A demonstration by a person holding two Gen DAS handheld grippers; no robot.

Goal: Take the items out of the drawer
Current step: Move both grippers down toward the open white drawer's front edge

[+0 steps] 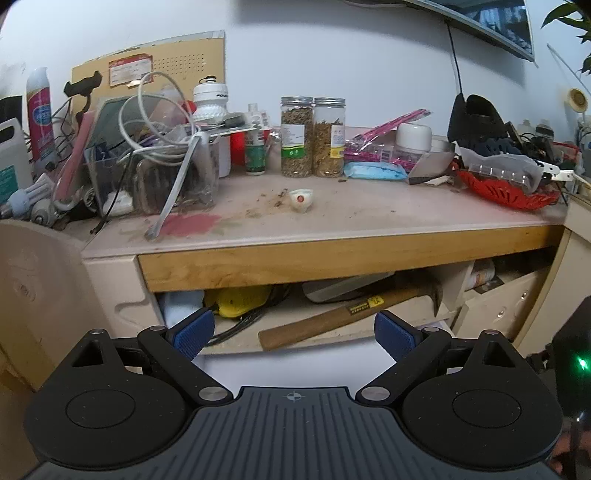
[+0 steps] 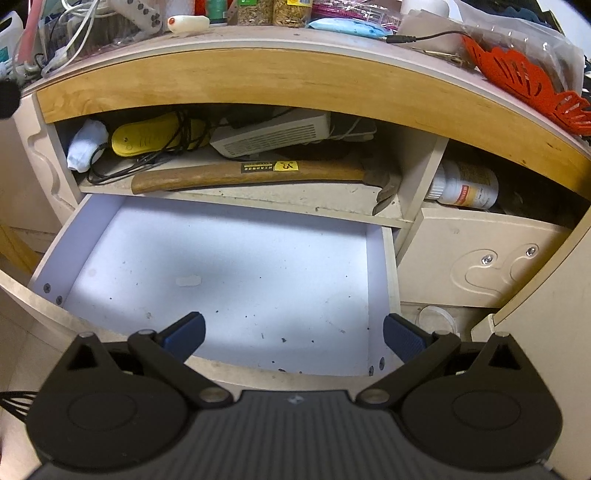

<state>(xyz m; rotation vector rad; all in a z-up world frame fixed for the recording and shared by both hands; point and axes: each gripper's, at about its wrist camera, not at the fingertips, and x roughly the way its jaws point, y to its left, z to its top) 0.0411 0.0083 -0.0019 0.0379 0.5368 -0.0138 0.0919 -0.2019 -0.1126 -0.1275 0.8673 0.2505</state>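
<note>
The white drawer [image 2: 375,273] is pulled out below the desk; its floor shows only specks and a small pale sticker [image 2: 188,281]. A small white object with a red dot [image 1: 302,199] lies on the desk top; it also shows in the right wrist view [image 2: 186,23]. My right gripper [image 2: 293,334] is open and empty above the drawer's front edge. My left gripper [image 1: 293,332] is open and empty, facing the shelf above the drawer [image 1: 295,356]. A wooden-handled hammer [image 2: 251,173] lies on that shelf, also seen in the left wrist view [image 1: 343,314].
The shelf also holds a yellow device with black cable [image 2: 155,134], a white sock [image 2: 86,147] and a white vented box [image 2: 273,134]. A white bottle [image 2: 467,184] lies in the right compartment. The desk top holds jars [image 1: 312,136], cables [image 1: 155,122] and a red basket [image 1: 506,184].
</note>
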